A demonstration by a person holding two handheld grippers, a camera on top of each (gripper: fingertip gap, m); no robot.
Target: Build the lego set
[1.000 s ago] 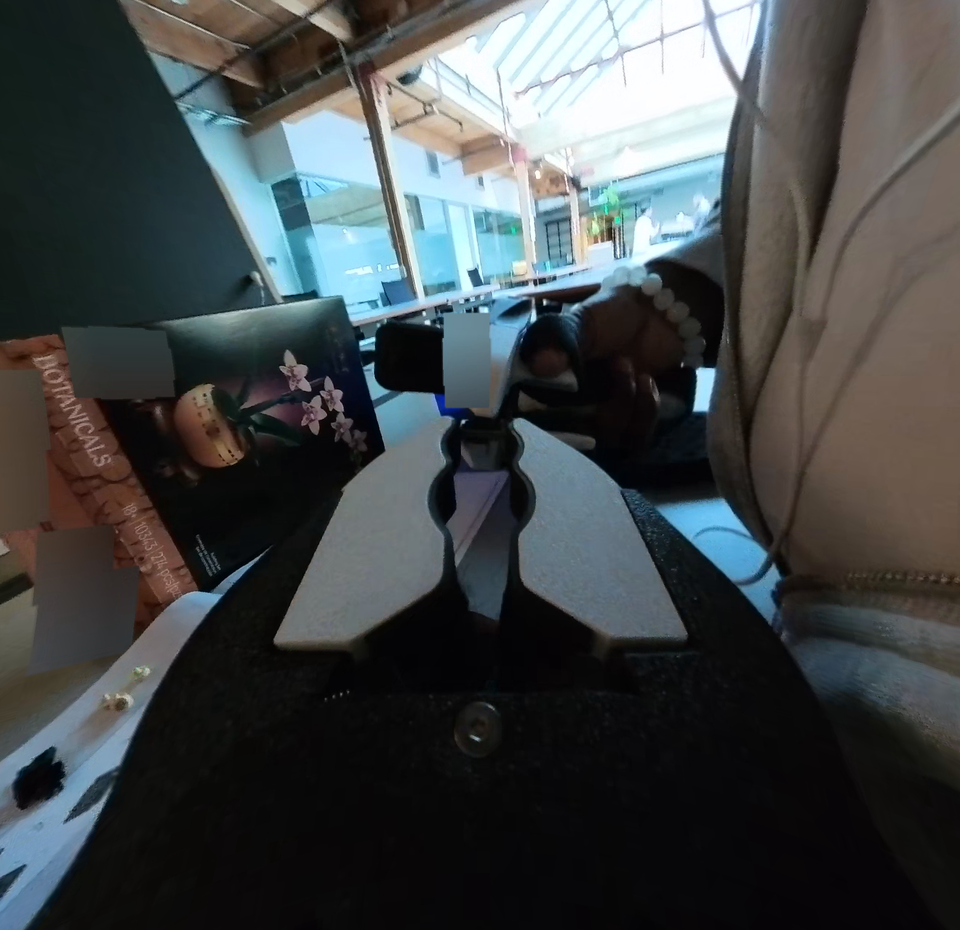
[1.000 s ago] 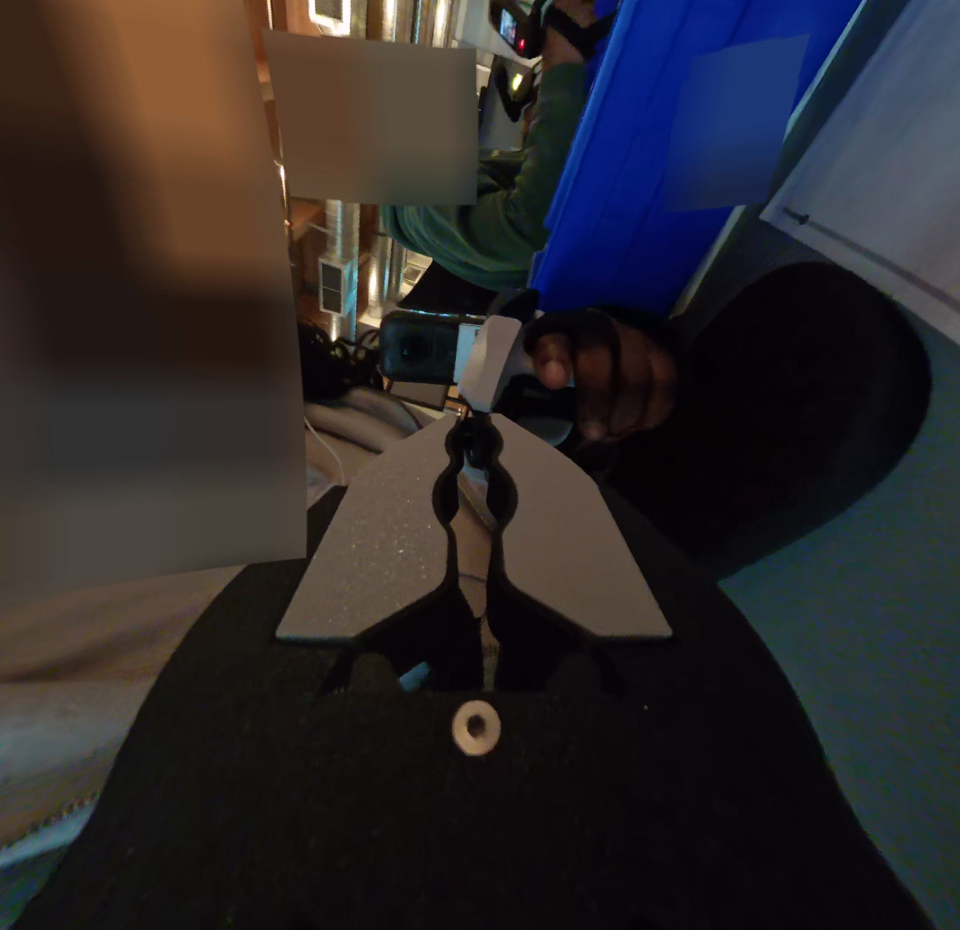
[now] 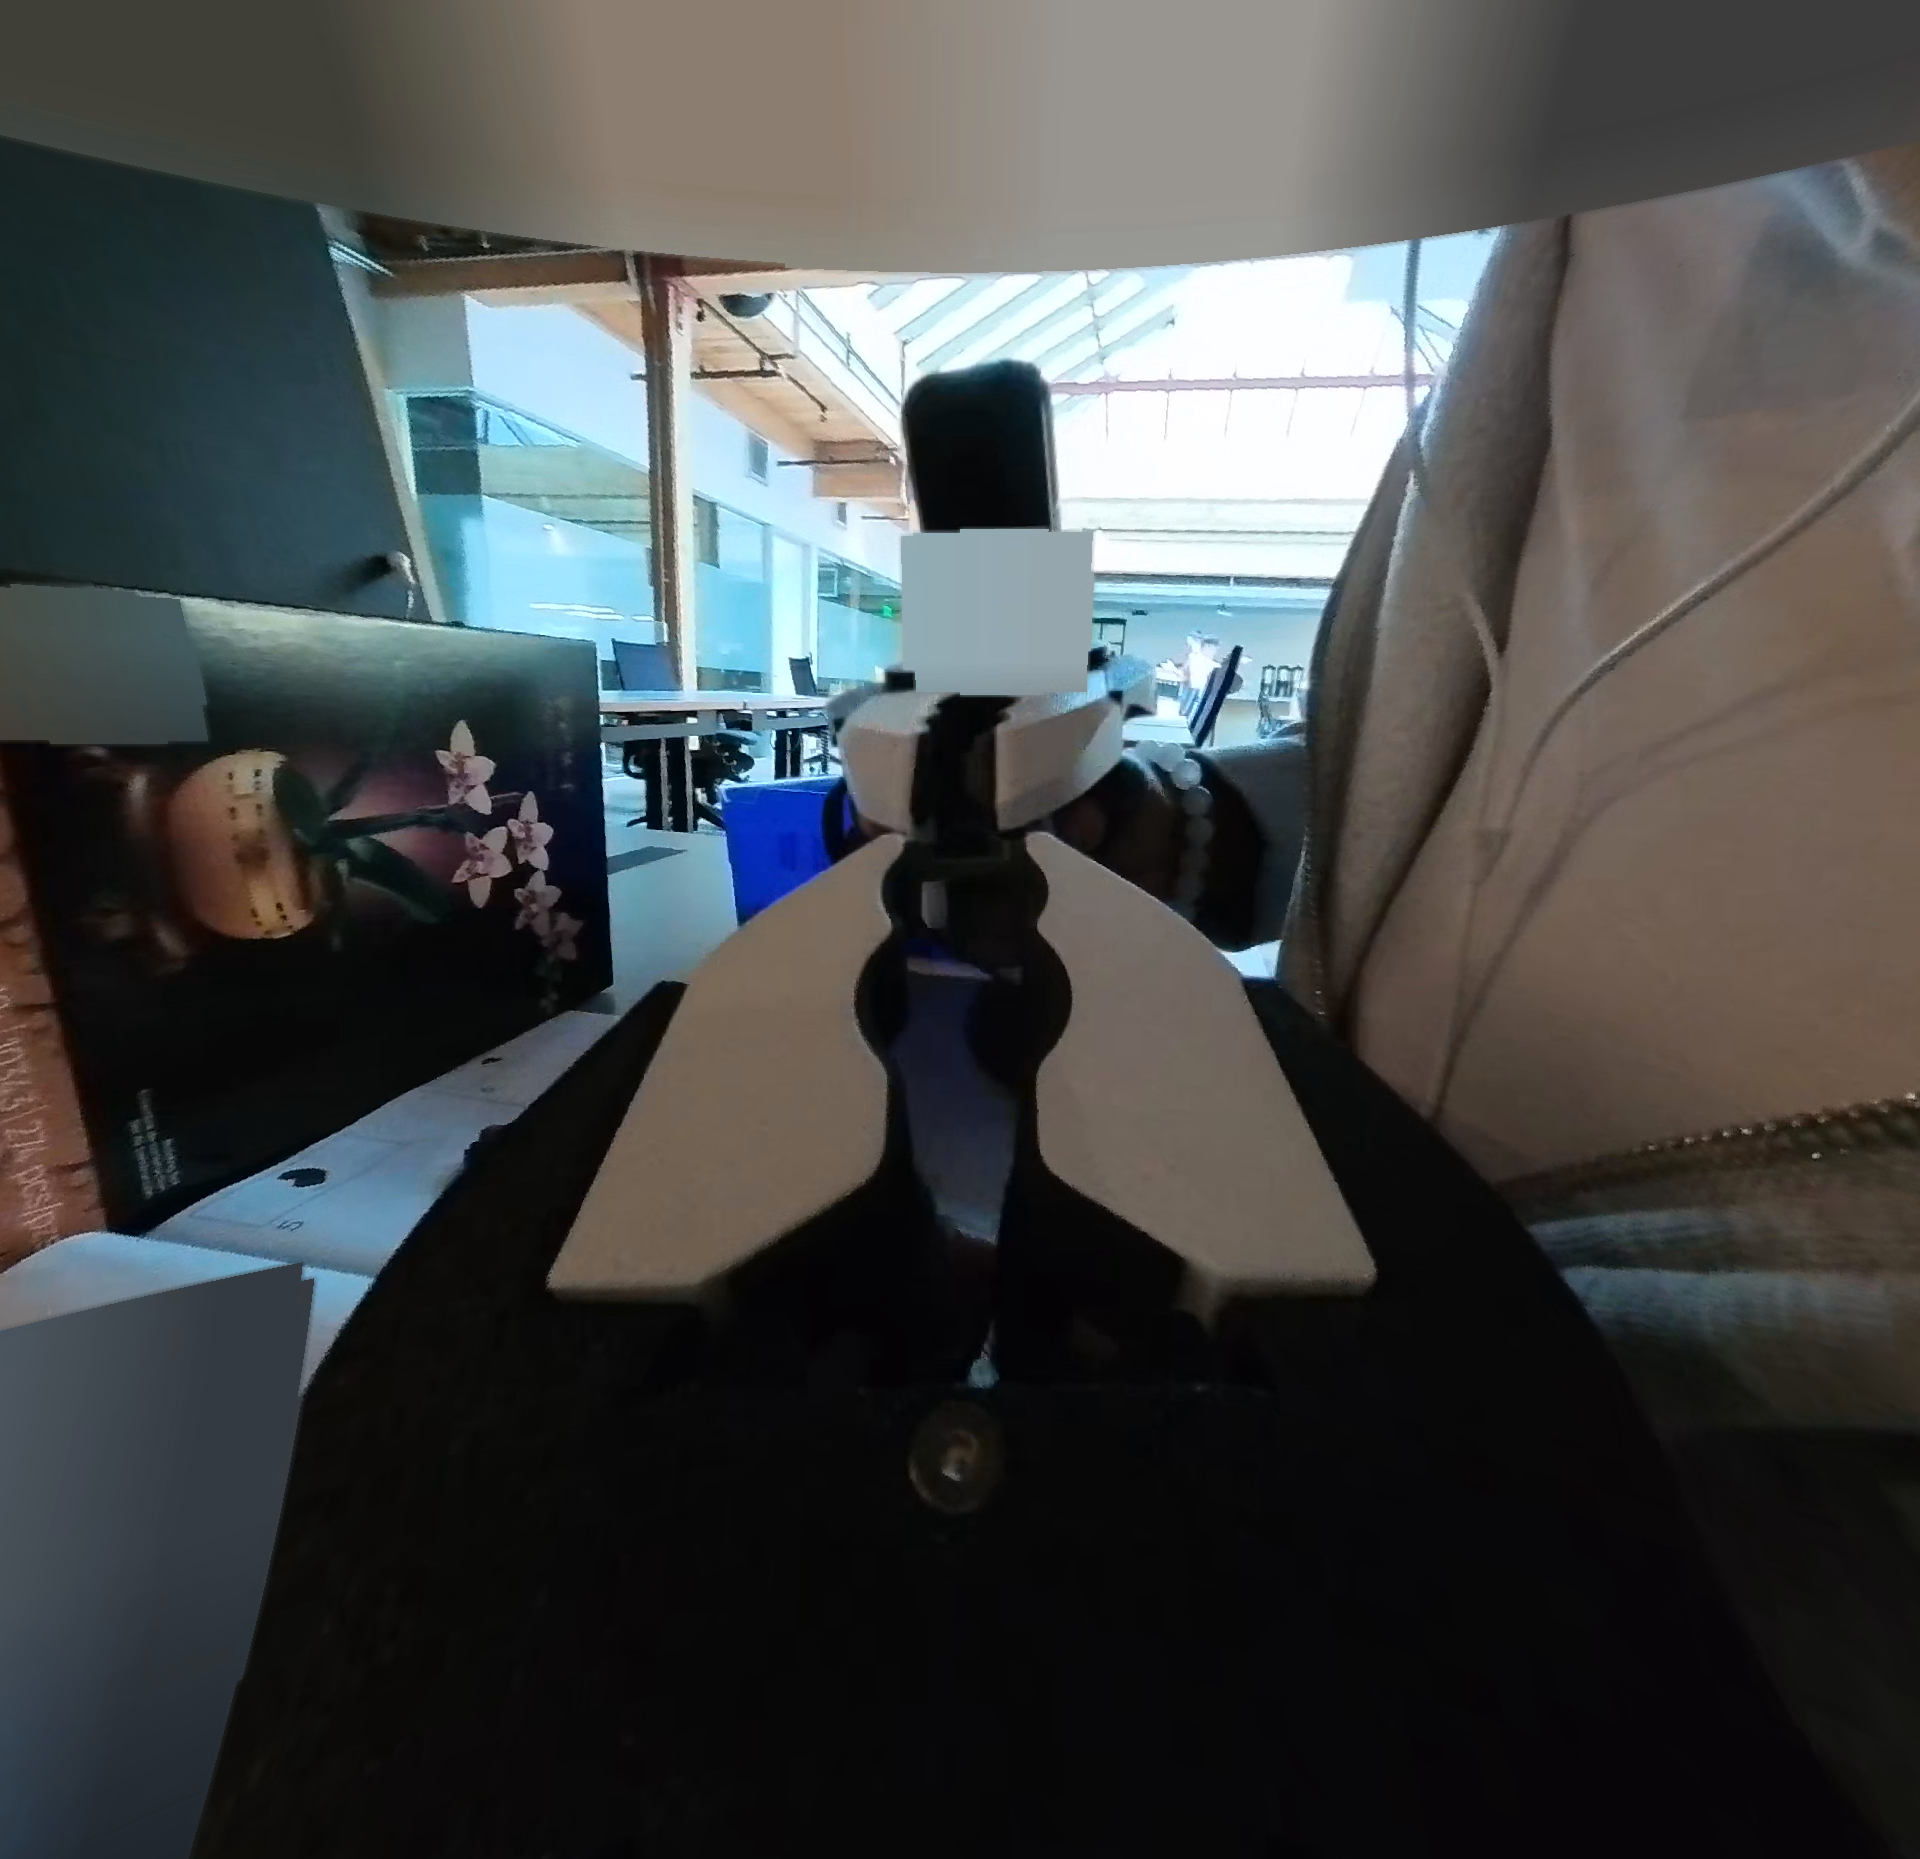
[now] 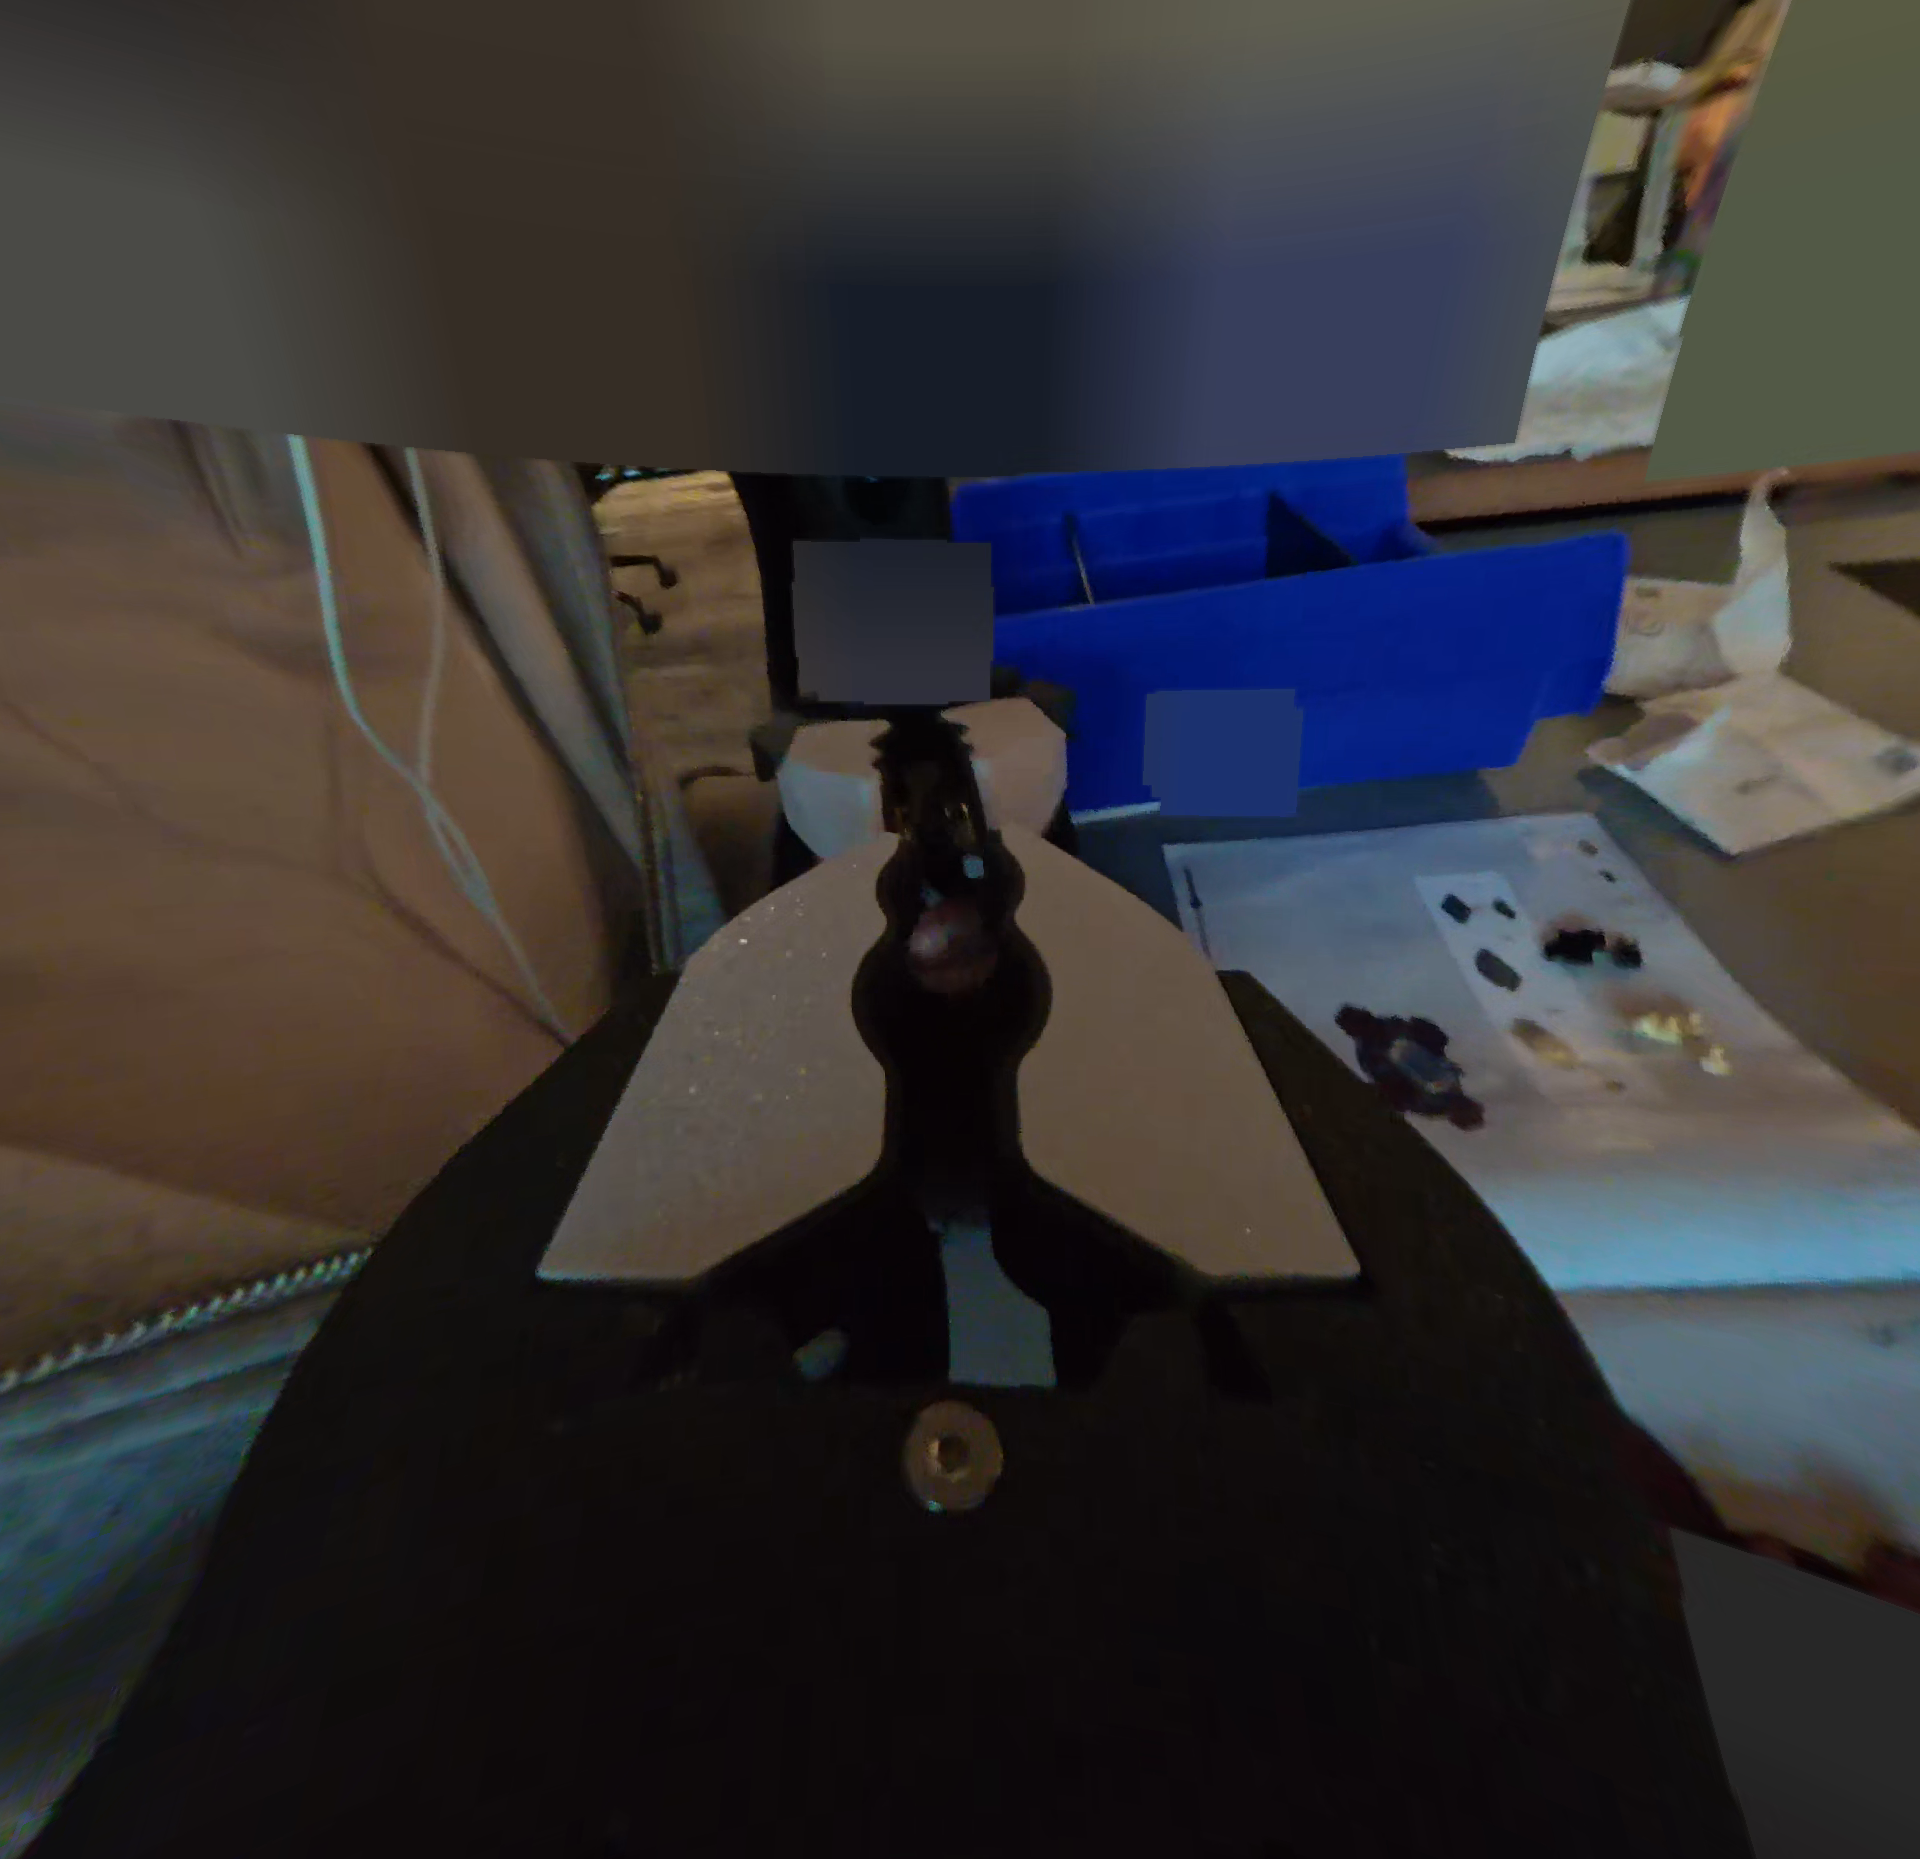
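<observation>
Between the 2 grippers, tip to tip, sits 1 dark assembly (image 4: 940, 853): the left gripper (image 3: 961, 853) and the right gripper (image 4: 945, 864) each appear clamped on it. At 2 o'clock stand 2 blue bins (image 4: 1351, 656).

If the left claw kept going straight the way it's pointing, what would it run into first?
Most likely the right claw. It sits nose to nose with the left claw, tips apparently meeting around a small dark piece. Depth is hard to judge, but nothing else shows between them.
</observation>
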